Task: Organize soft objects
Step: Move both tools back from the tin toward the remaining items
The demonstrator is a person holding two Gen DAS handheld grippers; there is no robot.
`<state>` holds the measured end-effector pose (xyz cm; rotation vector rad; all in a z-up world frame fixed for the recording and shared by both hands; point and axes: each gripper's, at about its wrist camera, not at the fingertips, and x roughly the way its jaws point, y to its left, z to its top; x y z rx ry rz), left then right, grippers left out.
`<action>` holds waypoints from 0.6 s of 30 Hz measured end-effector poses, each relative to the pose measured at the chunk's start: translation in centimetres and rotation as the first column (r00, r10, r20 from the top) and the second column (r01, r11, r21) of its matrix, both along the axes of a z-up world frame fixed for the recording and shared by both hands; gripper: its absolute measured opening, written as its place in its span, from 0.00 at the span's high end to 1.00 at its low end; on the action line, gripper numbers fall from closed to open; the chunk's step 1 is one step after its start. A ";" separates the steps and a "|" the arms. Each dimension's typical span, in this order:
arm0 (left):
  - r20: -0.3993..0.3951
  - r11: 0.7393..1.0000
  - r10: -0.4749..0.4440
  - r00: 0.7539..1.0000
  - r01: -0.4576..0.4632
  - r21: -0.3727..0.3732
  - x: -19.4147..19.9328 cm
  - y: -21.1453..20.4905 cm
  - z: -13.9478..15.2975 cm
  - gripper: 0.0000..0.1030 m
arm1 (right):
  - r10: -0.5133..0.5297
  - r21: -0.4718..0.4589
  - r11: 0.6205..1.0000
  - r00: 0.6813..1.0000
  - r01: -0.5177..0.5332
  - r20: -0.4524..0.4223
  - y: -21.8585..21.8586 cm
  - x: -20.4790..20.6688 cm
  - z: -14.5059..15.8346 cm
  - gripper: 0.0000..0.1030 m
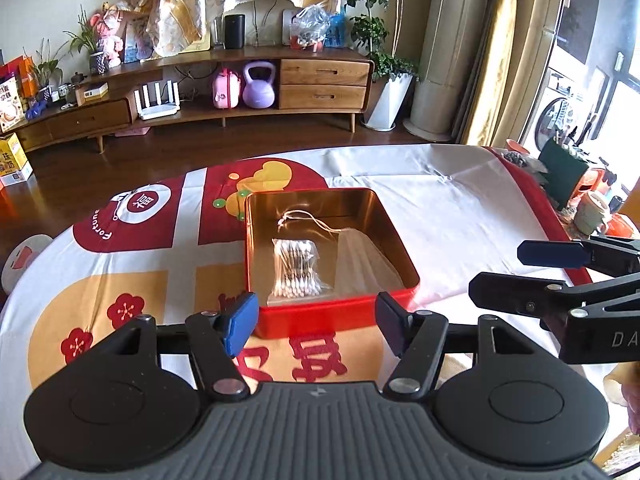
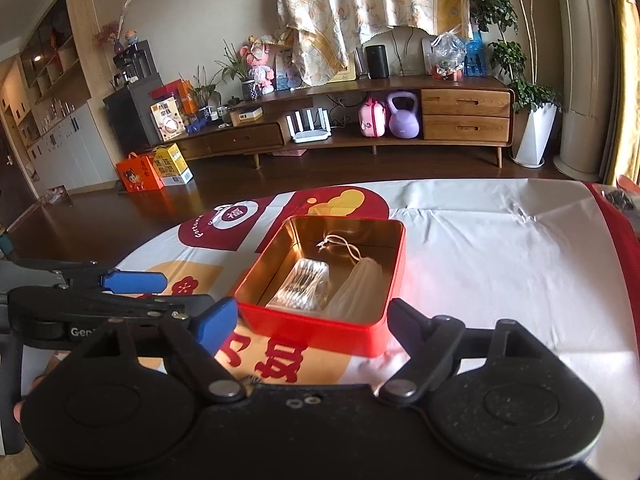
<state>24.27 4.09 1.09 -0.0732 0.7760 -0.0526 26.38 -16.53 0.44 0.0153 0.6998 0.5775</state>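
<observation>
Red tin [image 1: 336, 312]: one, open-topped with a gold lining, set on the printed tablecloth [image 1: 120, 264] just ahead of both grippers; both soft items are seen lying inside it.

Cotton swab packet [image 1: 295, 268]: one clear plastic bag of white-tipped swabs, flat on the tin floor toward the near left. It is judged very light, with a slick film that would crinkle and slide under the pads; a pinch across a sealed edge or the loose film beside the bundle is advised — a squeeze on the swab sticks themselves could bend them.

Drawstring pouch [image 1: 360, 256]: one pale cloth pouch, lying beside the packet on its right and touching or nearly touching it, its cord [image 1: 304, 220] trailing toward the far wall of the tin. It is judged limp and almost weightless; it would fold and sag when lifted, so the bunched neck by the cord is the likeliest hold.

Left gripper [image 1: 316, 320]: jaws spread, nothing between the blue pads, held just short of the tin's near wall.

Right gripper [image 2: 316, 324]: jaws spread wide and empty — likewise short of the tin, to the right of the left one.

Count: one tin, one swab packet, one pouch, two grippers.
</observation>
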 end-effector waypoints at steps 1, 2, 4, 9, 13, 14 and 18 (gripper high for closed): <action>0.002 1.000 -0.001 1.000 0.001 -0.003 -0.5 -0.1 0.0 0.34 | -0.002 0.004 1.000 1.000 0.002 0.002 -0.2 -0.4 0.0 0.19; 0.004 1.000 0.000 1.000 0.000 -0.005 -0.9 -0.1 0.0 0.34 | -0.003 0.007 1.000 1.000 0.003 0.005 -0.3 -0.8 -0.1 0.18; 0.006 1.000 0.001 1.000 -0.001 -0.008 -1.7 -0.2 -0.1 0.34 | -0.009 0.014 1.000 1.000 0.009 0.016 -0.4 -1.7 -0.1 0.14; 0.023 1.000 0.002 1.000 -0.002 -0.008 -3.9 -0.3 -0.1 0.34 | -0.012 0.038 0.999 1.000 0.011 0.025 -1.1 -3.5 -0.4 0.09; 0.046 1.000 0.007 0.999 -0.007 0.001 -5.6 -0.4 -0.2 0.27 | -0.011 0.042 0.999 0.999 0.009 0.042 -1.4 -5.1 -0.7 0.05; 0.054 1.000 0.006 0.999 -0.006 0.002 -6.0 -0.3 -0.2 0.26 | -0.011 0.045 0.999 0.999 0.009 0.046 -1.4 -5.4 -0.8 0.04; 0.061 1.000 0.019 0.998 -0.019 -0.001 -7.4 -0.3 -0.6 0.21 | -0.014 0.041 0.999 0.998 0.011 0.066 -1.6 -7.1 -1.5 0.01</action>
